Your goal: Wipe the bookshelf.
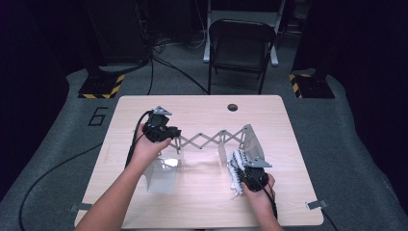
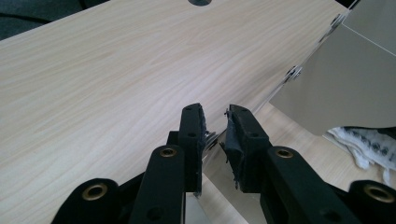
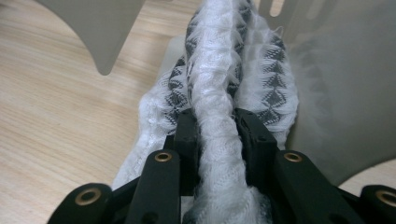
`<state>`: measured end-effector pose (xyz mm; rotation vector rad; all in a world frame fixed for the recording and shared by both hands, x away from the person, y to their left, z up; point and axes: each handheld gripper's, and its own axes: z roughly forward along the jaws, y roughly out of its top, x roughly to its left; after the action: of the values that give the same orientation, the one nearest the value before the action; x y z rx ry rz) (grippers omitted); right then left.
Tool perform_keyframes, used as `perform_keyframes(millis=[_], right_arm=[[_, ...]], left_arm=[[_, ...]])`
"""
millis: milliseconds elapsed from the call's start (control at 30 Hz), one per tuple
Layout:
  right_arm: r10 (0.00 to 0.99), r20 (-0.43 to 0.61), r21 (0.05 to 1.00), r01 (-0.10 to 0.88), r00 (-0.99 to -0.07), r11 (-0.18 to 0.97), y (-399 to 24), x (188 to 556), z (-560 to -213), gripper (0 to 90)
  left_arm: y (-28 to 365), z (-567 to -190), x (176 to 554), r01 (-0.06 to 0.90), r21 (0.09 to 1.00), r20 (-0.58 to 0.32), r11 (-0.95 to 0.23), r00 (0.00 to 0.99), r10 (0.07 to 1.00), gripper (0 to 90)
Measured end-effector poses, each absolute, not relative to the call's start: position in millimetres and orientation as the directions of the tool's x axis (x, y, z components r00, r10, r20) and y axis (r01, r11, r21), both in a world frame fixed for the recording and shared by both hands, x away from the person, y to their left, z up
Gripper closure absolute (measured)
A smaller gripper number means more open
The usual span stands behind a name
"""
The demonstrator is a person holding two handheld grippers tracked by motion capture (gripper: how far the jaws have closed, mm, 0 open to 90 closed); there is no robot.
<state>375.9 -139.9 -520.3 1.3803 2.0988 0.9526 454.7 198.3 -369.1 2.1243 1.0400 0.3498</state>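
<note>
Between my right gripper's [image 3: 217, 126] jaws sits a pinched fold of white knit cloth [image 3: 219, 70]; I'd lift slowly toward the rack [image 1: 211, 139], left gripper [image 2: 217, 135] narrowly clamping its end panel.

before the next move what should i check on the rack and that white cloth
1. Right gripper clamped on the white cloth: ok, pads press a bunched fold.
2. Left gripper gripping the rack's left panel: cannot tell, a thin edge sits between the jaws.
3. Rack spread out: ok, scissor links extended.
4. Cloth beside the right panel: ok.
5. Cloth clear of the links: cannot tell.
</note>
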Motion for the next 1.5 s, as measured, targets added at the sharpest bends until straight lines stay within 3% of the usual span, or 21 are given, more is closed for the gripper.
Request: perform_keyframes(millis=[267, 433, 567, 800, 1233, 1367, 1500], right_arm=[[0.926, -0.022, 0.753, 0.602, -0.378, 0.264, -146, 377, -520, 71.1], [0.932, 0.007, 0.764, 0.604, -0.361, 0.229, -138, 373, -522, 58.7], [0.936, 0.011, 0.768, 0.603, -0.351, 0.216, -134, 373, -522, 58.4], [0.926, -0.041, 0.754, 0.596, -0.375, 0.274, -139, 372, -520, 73.1], [0.924, -0.209, 0.745, 0.560, -0.321, 0.363, -165, 379, -521, 76.2], [0.912, -0.172, 0.744, 0.557, -0.372, 0.368, -158, 375, -519, 77.9], [0.889, -0.050, 0.784, 0.534, -0.454, 0.317, -144, 370, -506, 78.9]], left_arm=[[192, -367, 444, 0.557, 0.701, -0.047, -0.445, 0.659, 0.750, 77.6], [193, -366, 441, 0.551, 0.692, -0.045, -0.466, 0.678, 0.734, 78.1], [192, -366, 439, 0.546, 0.692, -0.043, -0.472, 0.684, 0.728, 78.3], [191, -366, 433, 0.542, 0.691, -0.043, -0.477, 0.690, 0.722, 78.6], [184, -366, 429, 0.537, 0.693, -0.049, -0.481, 0.700, 0.712, 79.3], [184, -366, 430, 0.538, 0.693, -0.049, -0.480, 0.699, 0.713, 79.4], [184, -366, 430, 0.540, 0.693, -0.049, -0.478, 0.696, 0.716, 79.4]])
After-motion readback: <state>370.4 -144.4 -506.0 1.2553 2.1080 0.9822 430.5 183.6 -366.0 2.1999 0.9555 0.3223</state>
